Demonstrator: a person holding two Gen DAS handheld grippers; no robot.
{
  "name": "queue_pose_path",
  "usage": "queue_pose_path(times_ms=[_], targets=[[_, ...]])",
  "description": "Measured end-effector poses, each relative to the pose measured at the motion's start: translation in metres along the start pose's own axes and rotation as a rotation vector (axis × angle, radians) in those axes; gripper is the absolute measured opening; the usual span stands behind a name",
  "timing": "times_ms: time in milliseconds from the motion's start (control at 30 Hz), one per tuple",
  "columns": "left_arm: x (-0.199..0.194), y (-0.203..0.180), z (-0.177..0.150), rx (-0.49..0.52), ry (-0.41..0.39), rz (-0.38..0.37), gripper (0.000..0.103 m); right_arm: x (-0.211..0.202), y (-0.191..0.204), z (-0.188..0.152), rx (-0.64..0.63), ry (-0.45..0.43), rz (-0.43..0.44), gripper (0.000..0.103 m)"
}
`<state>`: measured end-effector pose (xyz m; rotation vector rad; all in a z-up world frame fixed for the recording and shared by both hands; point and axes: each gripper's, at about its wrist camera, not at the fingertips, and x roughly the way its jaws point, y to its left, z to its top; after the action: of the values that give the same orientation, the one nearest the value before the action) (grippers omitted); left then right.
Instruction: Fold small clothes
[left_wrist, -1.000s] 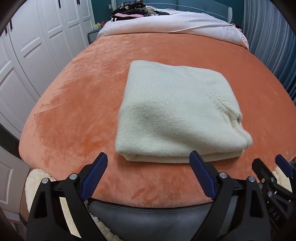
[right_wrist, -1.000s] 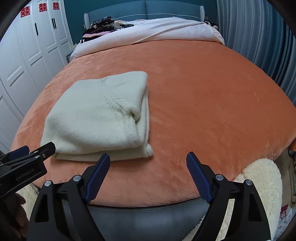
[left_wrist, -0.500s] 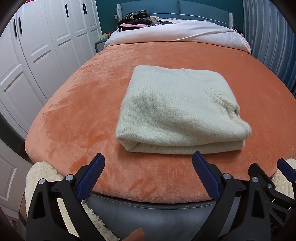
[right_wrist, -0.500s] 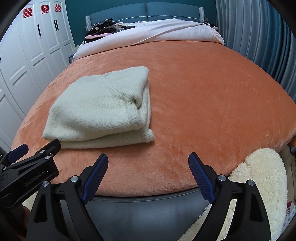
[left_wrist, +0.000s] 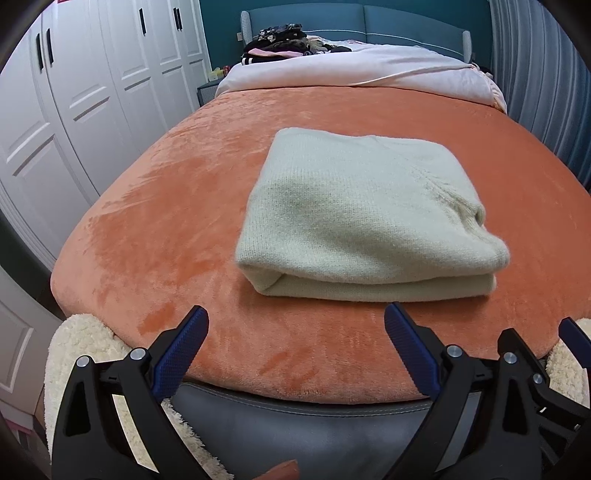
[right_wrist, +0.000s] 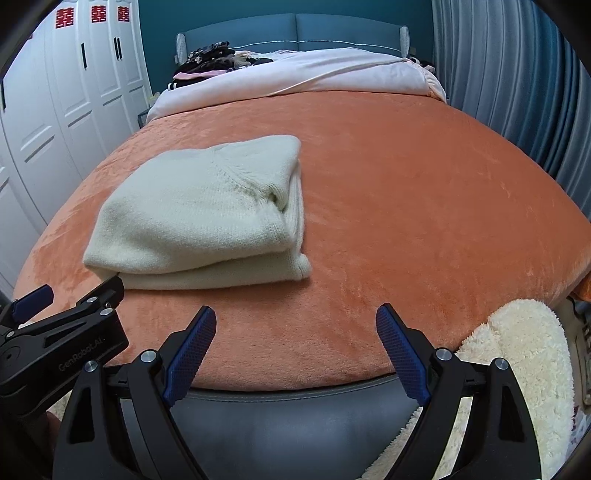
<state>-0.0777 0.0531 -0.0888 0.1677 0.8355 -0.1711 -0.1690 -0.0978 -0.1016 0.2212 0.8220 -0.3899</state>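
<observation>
Seemingly done folding, the cream knitted sweater (left_wrist: 362, 218) lies squared near the orange plush blanket's (left_wrist: 155, 229) front edge while the left gripper (left_wrist: 295, 343) and right gripper (right_wrist: 295, 341) gape empty, so picking another garment likely follows.

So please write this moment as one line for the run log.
sweater: folded, flat on orange blanket | left gripper: open, empty, short of sweater | right gripper: open, empty, over blanket edge

Folded sweater (left_wrist: 354, 218) on blanket (left_wrist: 166, 229)
</observation>
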Motion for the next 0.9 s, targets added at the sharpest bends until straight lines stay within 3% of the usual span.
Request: queue_pose_path(times_ms=[900], targets=[[-0.0041,-0.0020,-0.0025,0.007,-0.002,0.023,0.097,-0.0050,-0.0059,-0.0027,0.010,-0.003,-0.001,0.086]])
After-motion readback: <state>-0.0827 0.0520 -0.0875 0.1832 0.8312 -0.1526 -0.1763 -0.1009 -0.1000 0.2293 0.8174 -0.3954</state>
